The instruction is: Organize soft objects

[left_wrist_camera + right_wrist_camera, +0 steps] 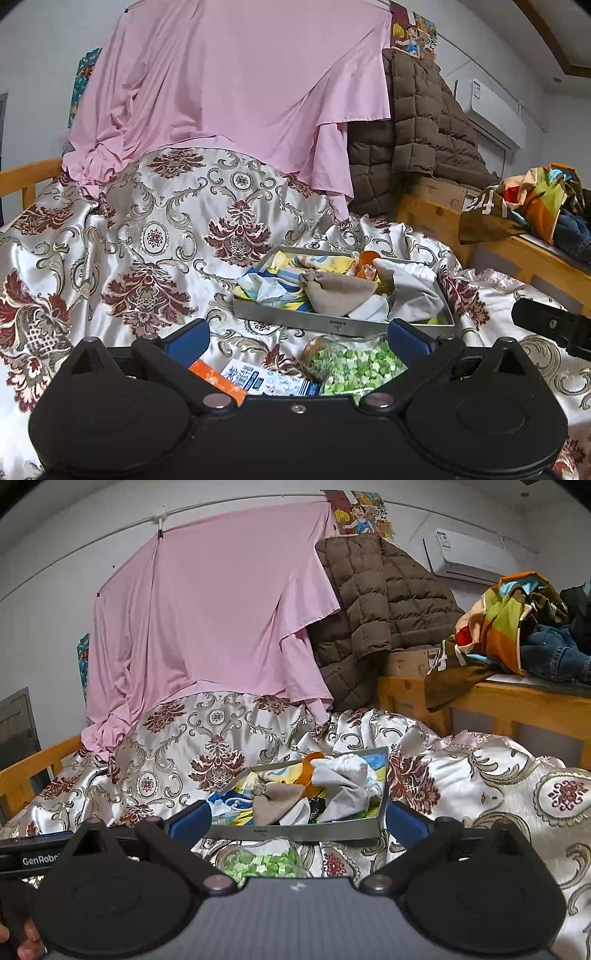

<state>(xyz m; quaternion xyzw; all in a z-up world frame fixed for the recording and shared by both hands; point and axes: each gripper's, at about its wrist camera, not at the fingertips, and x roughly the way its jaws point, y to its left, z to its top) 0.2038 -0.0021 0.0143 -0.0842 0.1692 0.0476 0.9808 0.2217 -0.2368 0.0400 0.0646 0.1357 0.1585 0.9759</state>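
A grey metal tray (295,320) (295,832) lies on the patterned bed cover. It holds a beige drawstring pouch (334,293) (275,799), white cloth (410,286) (343,779), colourful fabric and an orange piece. A clear bag of green cubes (354,367) (262,864) lies in front of the tray. Next to it are a blue-and-white packet (266,382) and an orange packet (218,380). My left gripper (297,338) is open and empty over the bag and packets. My right gripper (297,818) is open and empty, just short of the tray's near wall.
The satin floral cover (166,240) (480,775) drapes the bed. A pink sheet (236,92) hangs behind, with a brown quilted coat (413,122) beside it. A wooden shelf (517,701) at right holds piled clothes. The right gripper's black body (554,326) shows at right.
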